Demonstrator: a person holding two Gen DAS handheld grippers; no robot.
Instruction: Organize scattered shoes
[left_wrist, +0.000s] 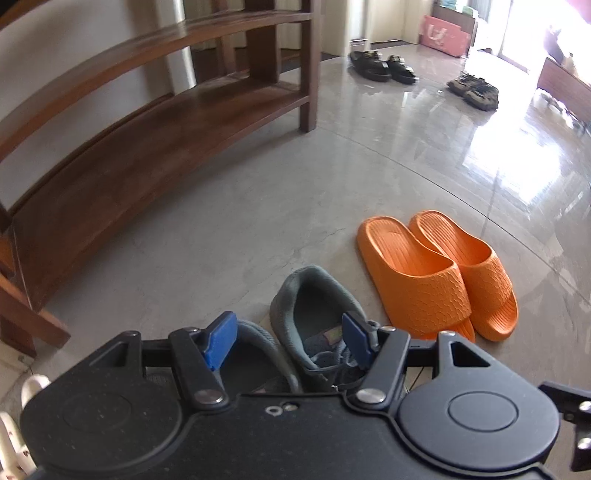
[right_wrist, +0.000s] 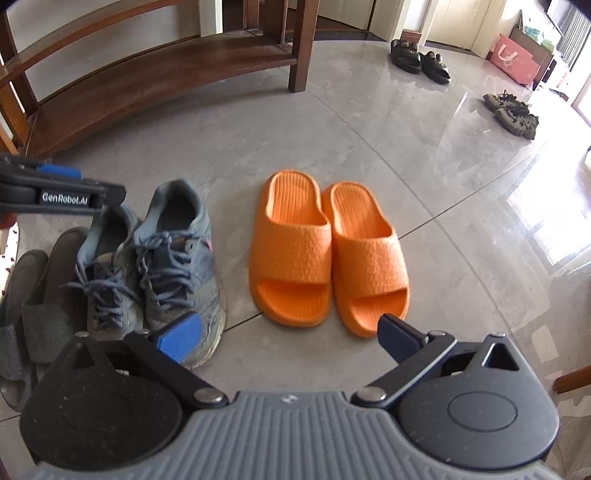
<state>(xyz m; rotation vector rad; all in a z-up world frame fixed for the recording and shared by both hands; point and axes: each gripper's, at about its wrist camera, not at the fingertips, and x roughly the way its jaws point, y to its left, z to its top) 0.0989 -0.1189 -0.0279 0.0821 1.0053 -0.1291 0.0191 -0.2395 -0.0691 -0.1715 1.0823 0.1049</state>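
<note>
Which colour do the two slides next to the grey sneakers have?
The slides are bright orange with a scale-like texture on the strap; the right wrist view shows this best.

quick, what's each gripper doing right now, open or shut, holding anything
Left gripper: open, holding nothing, poised over the grey sneakers.
Right gripper: open, holding nothing, in front of the orange slippers.
</note>
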